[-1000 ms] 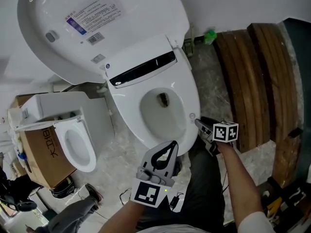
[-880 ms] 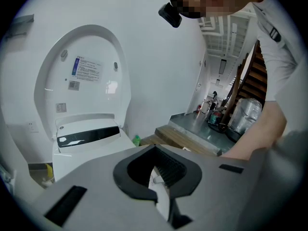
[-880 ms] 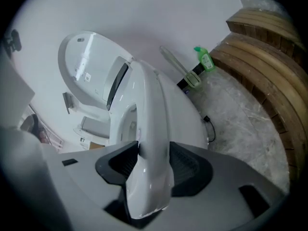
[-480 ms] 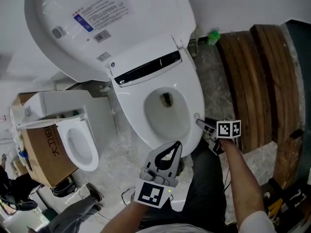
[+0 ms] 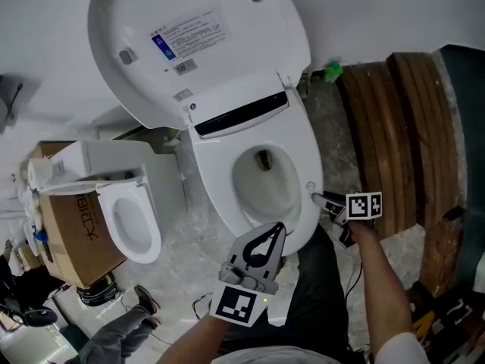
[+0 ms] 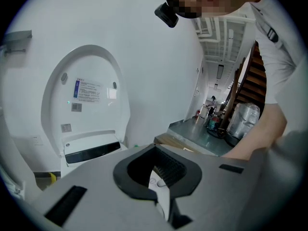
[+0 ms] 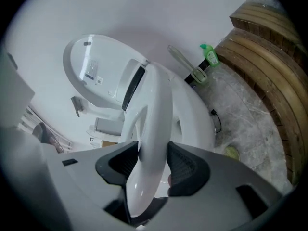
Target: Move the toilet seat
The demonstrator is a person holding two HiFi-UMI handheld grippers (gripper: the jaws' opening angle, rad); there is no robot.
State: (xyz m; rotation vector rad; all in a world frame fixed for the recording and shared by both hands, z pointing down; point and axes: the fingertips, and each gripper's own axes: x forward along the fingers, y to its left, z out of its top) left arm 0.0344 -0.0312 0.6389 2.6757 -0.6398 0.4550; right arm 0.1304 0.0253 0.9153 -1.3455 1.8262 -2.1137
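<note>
Right tongs (image 7: 153, 165) pinch the toilet seat (image 7: 156, 105) at its four o'clock rim; left tongs (image 6: 156, 170) nip its thin six o'clock edge. The seat hangs tilted off the bowl (image 5: 261, 180). I judge the glossy plastic could slip free and slam down.

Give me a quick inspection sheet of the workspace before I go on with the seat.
Surface: grey marbled floor.
Job's things: toilet seat, front rim between the right jaws; lid raised.
Clutter: cardboard box holding a second white seat unit, left of the toilet; green bottle by the wall.
Grippers: right gripper shut on the seat rim, jaws just eased open slightly; left gripper shut, empty, at the toilet's front.
Cables: black cable on the floor beside the toilet.
Surroundings: white wall; curved wooden planks to the right.
</note>
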